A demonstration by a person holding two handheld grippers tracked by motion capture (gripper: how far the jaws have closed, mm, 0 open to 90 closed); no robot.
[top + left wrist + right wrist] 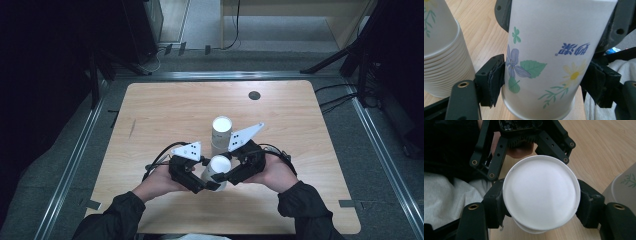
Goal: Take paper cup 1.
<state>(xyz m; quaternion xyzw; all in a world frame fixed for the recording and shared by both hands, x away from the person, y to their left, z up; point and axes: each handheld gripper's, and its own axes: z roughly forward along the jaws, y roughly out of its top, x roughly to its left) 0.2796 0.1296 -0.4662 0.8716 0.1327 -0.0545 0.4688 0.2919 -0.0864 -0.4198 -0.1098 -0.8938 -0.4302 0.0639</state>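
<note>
The wooden counter (pixel 150 115) has wide bare room to the left, right and far side of the work, with a small dark round hole (pixel 254 95) near its far edge; the action sits toward the near edge, close to the person's body. Both forearms come in from the near side in dark sleeves and angle inward, so the two tools meet around one paper cup (pixel 216 171) at the counter's near middle. The left hand-held gripper (pixel 202 184) reaches in from the left and the right hand-held gripper (pixel 222 179) from the right. In the left gripper view the cup (pixel 549 57) stands between the pads near its rolled rim, printed with flowers and leaves that read upside down, its rim lowest in that view and its long axis running up the frame; the left pad touches the wall, the right one sits beside it. In the right gripper view the jaws are clamped on both sides of the cup (pixel 540 195), whose flat white base faces the camera. A stack of cups (pixel 220 132) stands upright just beyond, on the far side, mouth down.
</note>
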